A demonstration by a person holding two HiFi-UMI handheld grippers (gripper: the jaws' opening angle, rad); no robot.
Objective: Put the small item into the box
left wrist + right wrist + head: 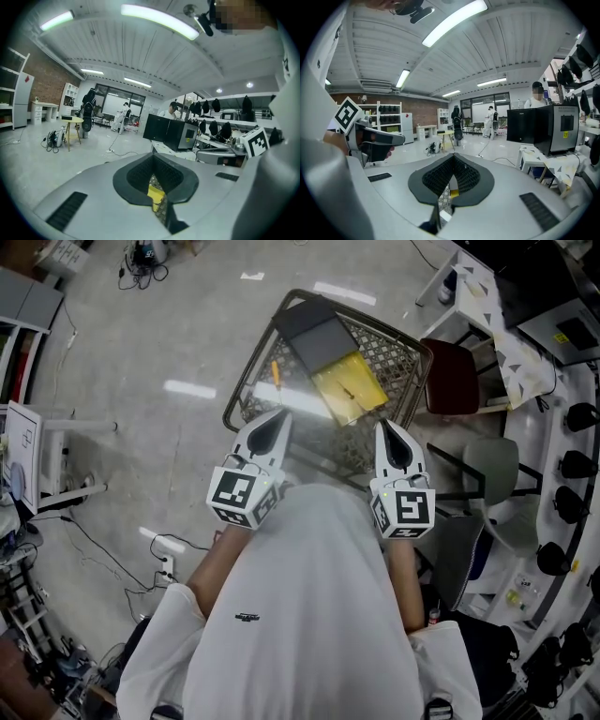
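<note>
A wire cart basket (242, 390) stands on the floor in front of me in the head view. Inside it lie a yellow box (349, 382), a dark grey box (316, 331) and a thin orange item (276, 372) at the left side. My left gripper (279, 419) is held over the basket's near left part and my right gripper (386, 428) over its near right part. Both are shut with nothing between the jaws. Through the slit between the left gripper (153, 157) jaws the yellow box (155, 193) shows below. The right gripper (452, 157) shows mesh under it.
A red chair (452, 377) and a grey-green chair (491, 469) stand right of the basket, next to a white table (487, 298). A power strip (167, 548) and cables lie on the floor at left. People stand far off in the gripper views.
</note>
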